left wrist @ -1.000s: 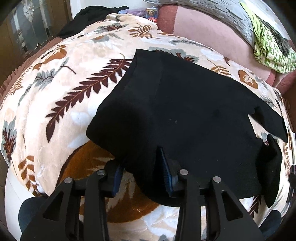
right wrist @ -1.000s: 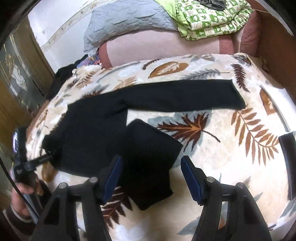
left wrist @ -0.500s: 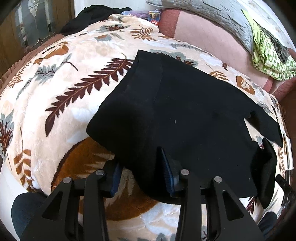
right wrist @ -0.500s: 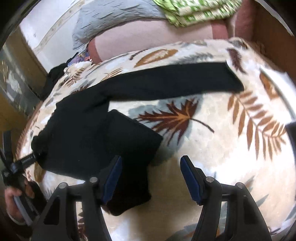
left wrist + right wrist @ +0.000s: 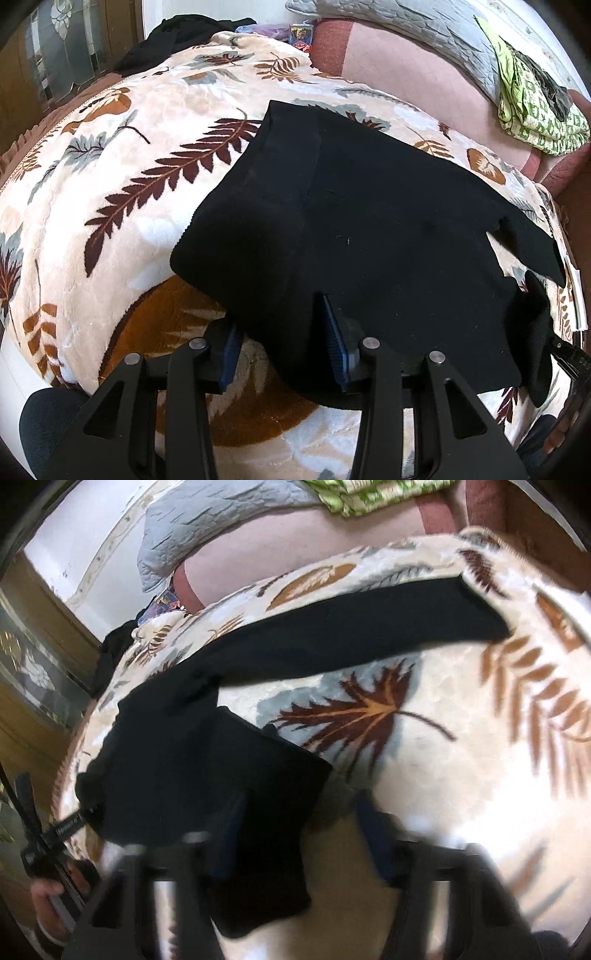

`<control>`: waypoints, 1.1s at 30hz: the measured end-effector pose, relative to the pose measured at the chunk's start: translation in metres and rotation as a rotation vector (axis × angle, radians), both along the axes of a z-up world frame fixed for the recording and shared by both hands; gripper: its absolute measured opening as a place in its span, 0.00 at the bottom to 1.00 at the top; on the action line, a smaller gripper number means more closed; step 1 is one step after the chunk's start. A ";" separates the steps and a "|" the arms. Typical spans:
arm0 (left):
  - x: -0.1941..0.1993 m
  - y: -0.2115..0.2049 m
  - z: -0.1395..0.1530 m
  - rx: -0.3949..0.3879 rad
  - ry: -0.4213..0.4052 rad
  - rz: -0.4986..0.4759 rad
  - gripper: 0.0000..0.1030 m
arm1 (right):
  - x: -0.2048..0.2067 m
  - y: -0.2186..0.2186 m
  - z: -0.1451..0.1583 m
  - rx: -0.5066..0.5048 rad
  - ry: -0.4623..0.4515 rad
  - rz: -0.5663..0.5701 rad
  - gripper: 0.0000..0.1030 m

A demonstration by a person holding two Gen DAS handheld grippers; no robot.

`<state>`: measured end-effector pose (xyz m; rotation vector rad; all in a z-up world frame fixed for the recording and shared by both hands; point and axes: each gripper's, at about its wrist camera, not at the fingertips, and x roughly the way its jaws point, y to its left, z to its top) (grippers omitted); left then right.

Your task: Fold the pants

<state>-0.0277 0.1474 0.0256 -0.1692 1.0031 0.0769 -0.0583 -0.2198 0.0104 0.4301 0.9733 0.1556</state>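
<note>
Black pants (image 5: 369, 229) lie spread on a leaf-patterned blanket (image 5: 110, 206). In the left wrist view my left gripper (image 5: 280, 339) has its blue-padded jaws apart around the near waistband edge, with cloth between them. In the right wrist view the pants (image 5: 192, 760) show one leg stretched to the right (image 5: 369, 631) and the other leg folded back near me (image 5: 266, 812). My right gripper (image 5: 299, 830) is open and blurred, low over the folded leg's edge. The left gripper also shows in the right wrist view (image 5: 66, 825) at the pants' left end.
A pink headboard cushion (image 5: 406, 66) with a grey quilt (image 5: 388, 26) and a green patterned cloth (image 5: 535, 107) lies behind. A dark garment (image 5: 177, 37) sits at the far left corner. Wooden cabinet doors (image 5: 33, 672) stand beside the bed.
My right gripper has moved down and left toward the folded leg, and its view is now blurred. My left gripper has held its place at the waistband.
</note>
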 end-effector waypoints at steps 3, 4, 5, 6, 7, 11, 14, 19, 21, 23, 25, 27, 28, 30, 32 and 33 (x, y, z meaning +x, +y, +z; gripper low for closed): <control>0.000 0.000 0.000 0.000 0.000 -0.001 0.38 | -0.016 -0.003 0.029 -0.107 -0.120 -0.046 0.07; 0.000 0.000 0.000 -0.003 0.001 0.001 0.38 | -0.022 -0.008 0.039 -0.139 -0.146 -0.070 0.07; -0.001 0.001 0.001 -0.008 0.000 0.003 0.38 | -0.029 -0.018 0.048 -0.158 -0.160 -0.105 0.07; -0.002 0.002 0.002 -0.012 -0.002 0.005 0.38 | -0.036 -0.033 0.056 -0.175 -0.168 -0.153 0.07; -0.003 0.003 0.002 -0.014 -0.003 0.007 0.38 | -0.042 -0.045 0.061 -0.198 -0.169 -0.198 0.07; -0.008 0.011 0.003 -0.052 -0.001 0.023 0.38 | -0.057 -0.098 0.058 -0.263 -0.084 -0.344 0.07; -0.008 0.015 0.001 -0.064 0.008 0.030 0.39 | -0.056 -0.119 0.033 -0.271 0.048 -0.364 0.05; -0.008 0.016 0.002 -0.063 0.022 0.023 0.42 | -0.047 -0.116 0.008 -0.317 0.153 -0.323 0.08; -0.010 0.018 0.004 -0.063 0.031 0.019 0.46 | -0.046 -0.112 0.012 -0.338 0.151 -0.311 0.11; -0.013 0.024 0.010 -0.085 0.051 0.015 0.47 | -0.052 -0.113 0.017 -0.340 0.148 -0.309 0.19; -0.018 0.028 0.020 -0.095 0.060 -0.003 0.47 | -0.068 -0.115 0.027 -0.332 0.109 -0.333 0.26; -0.026 0.031 0.035 -0.069 0.045 -0.026 0.47 | -0.090 -0.117 0.041 -0.300 0.058 -0.375 0.42; -0.030 0.031 0.045 -0.052 0.028 -0.037 0.52 | -0.098 -0.119 0.043 -0.283 0.043 -0.387 0.51; -0.036 0.028 0.065 -0.021 -0.021 -0.061 0.64 | -0.109 -0.120 0.051 -0.246 0.025 -0.398 0.52; -0.037 0.017 0.083 0.006 -0.064 -0.100 0.70 | -0.120 -0.116 0.060 -0.234 0.021 -0.402 0.52; -0.035 0.008 0.090 0.009 -0.078 -0.126 0.70 | -0.123 -0.112 0.066 -0.233 0.020 -0.406 0.52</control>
